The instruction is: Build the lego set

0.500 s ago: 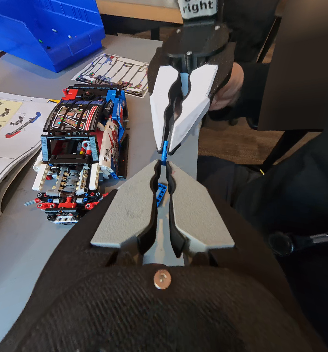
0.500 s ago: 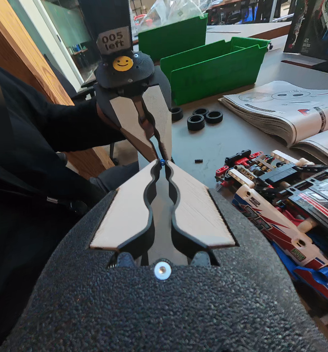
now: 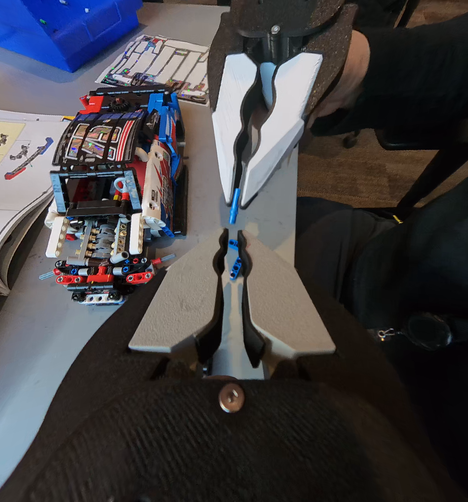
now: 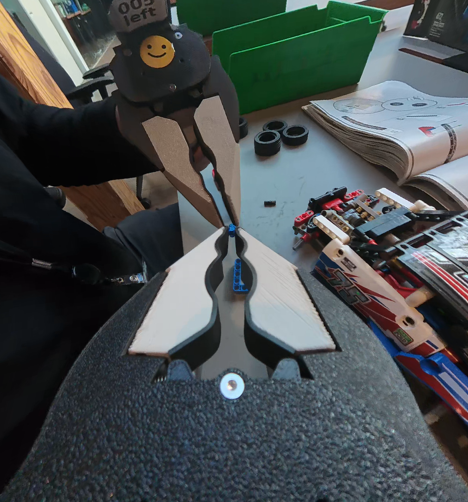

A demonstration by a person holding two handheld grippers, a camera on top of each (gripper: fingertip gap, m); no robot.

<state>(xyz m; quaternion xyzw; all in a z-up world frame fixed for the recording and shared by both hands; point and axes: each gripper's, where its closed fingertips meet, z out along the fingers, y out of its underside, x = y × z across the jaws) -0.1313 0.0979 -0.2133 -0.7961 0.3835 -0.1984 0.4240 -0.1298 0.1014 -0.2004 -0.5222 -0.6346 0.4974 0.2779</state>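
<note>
Grey tabletop fills the left wrist view: the lego car sits left of the slightly parted, empty left gripper; opposite, the right gripper pinches a blue pin. Right wrist view: a blue beam lies between its fingers, tyres beyond.

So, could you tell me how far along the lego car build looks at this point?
Mostly built: the car has its stickered roof, side panels and engine block in place. In hand: the right gripper is shut on a blue pin; the left gripper faces it, slightly parted, holding nothing. Left: a blue L-shaped beam lies loose on the table, as do the black tires, so the wheels remain unfitted.
</note>
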